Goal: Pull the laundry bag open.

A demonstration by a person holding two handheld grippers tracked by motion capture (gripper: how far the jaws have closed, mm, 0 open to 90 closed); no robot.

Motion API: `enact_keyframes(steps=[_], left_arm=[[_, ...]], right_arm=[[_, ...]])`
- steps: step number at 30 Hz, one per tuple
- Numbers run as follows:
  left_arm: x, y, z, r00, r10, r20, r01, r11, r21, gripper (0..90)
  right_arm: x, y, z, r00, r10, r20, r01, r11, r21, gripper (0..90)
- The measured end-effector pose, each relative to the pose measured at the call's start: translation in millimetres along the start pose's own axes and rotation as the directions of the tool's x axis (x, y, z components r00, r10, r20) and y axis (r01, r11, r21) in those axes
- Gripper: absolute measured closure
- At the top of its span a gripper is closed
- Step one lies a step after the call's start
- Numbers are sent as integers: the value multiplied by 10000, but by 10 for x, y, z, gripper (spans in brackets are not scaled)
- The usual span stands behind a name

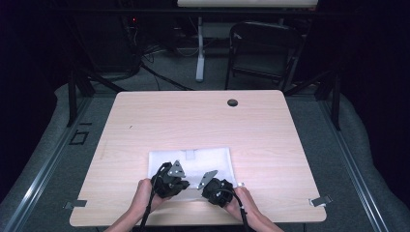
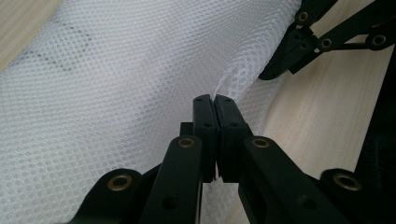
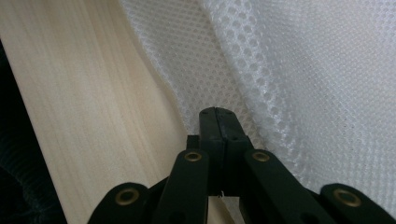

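A white mesh cloth lies flat on the near middle of the light wood table. My left gripper sits at the cloth's near left edge. In the left gripper view its jaws are pressed together, with a puckered fold of the mesh pinched at their tips. My right gripper is at the near right edge; its jaws are shut where the mesh lifts off the wood in a fold. The right gripper's black linkage also appears at the upper right of the left gripper view.
A black round grommet is set in the table's far side. Metal clips sit at the near corners. Behind the table stand a dark folding chair and a white desk leg. Bare wood surrounds the cloth.
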State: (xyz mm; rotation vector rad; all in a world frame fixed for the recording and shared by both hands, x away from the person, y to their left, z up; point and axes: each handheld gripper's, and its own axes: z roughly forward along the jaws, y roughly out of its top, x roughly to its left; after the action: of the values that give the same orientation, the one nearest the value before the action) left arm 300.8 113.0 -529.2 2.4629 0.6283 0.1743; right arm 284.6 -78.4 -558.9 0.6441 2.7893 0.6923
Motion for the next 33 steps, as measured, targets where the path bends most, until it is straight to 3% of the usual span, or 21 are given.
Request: enact_keyframes(steps=[10, 15, 16, 17, 33], left_arm=[[-8, 11, -28, 9999, -90, -65, 88, 9998, -196, 883], [-2, 8, -16, 10000, -56, -69, 56, 10000, -71, 883], [6, 9, -17, 9999, -57, 117, 57, 10000, -18, 883], [-5, 8, -19, 9999, -89, -99, 88, 9999, -67, 883], [-27, 52, -110, 9995, -187, -240, 181, 9996, -227, 884]], right_arm=[[-11, 15, 9, 9990, 23, 437, -1, 9988, -487, 900], [-4, 24, 54, 9994, -37, 341, 50, 9992, -386, 900], [-10, 23, 53, 9996, -26, 298, 37, 9993, -377, 900], [-14, 22, 54, 9996, -1, 268, 11, 9993, -381, 900], [-7, 16, 33, 9998, 107, -148, -109, 9998, -146, 900]])
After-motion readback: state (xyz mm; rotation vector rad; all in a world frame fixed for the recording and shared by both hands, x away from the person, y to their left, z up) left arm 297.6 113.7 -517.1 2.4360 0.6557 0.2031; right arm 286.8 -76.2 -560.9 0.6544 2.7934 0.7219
